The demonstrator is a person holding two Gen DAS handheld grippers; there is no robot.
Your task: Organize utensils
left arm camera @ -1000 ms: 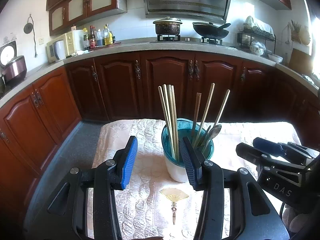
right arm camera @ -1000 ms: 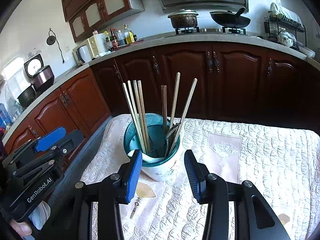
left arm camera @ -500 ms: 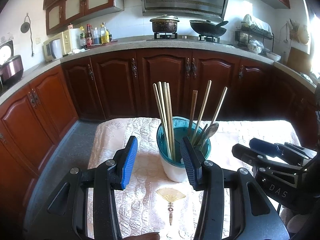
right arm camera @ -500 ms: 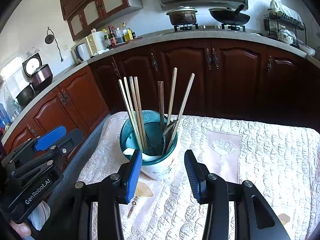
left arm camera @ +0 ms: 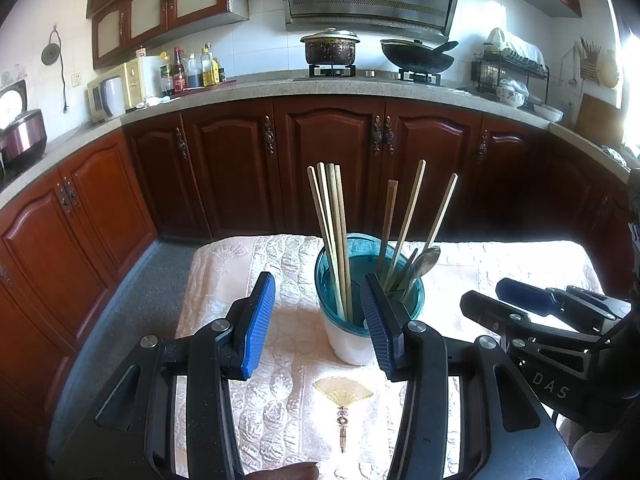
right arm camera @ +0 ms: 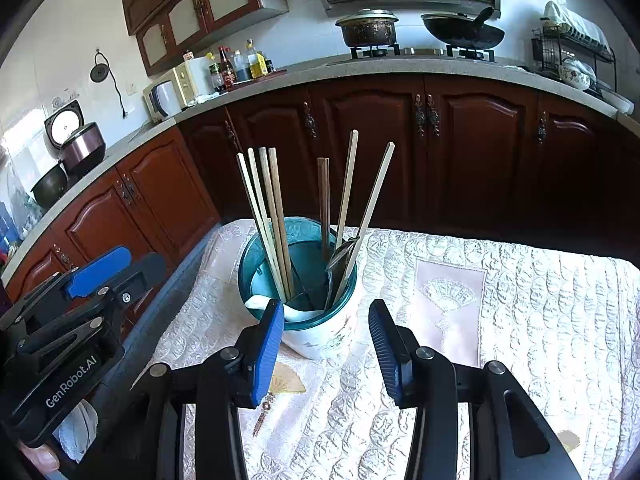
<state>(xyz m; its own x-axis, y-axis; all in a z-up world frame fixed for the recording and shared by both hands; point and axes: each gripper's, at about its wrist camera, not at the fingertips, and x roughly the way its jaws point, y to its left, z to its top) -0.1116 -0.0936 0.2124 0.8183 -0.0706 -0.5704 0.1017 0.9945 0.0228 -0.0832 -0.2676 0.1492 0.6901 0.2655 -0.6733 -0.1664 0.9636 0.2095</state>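
A teal-rimmed utensil holder (left arm camera: 370, 300) stands upright on a quilted table (right arm camera: 520, 300). Chopsticks (left arm camera: 334, 236) and a metal spoon (left arm camera: 424, 260) lean inside it, apparently already sorted. The left hand-held gripper (left arm camera: 318, 318) and right hand-held gripper (right arm camera: 326, 350) hover just in front of the holder, tilted downward, each partly open and holding nothing.

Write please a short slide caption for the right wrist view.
Open right tongs before a teal-rimmed holder of chopsticks on a quilted cloth.
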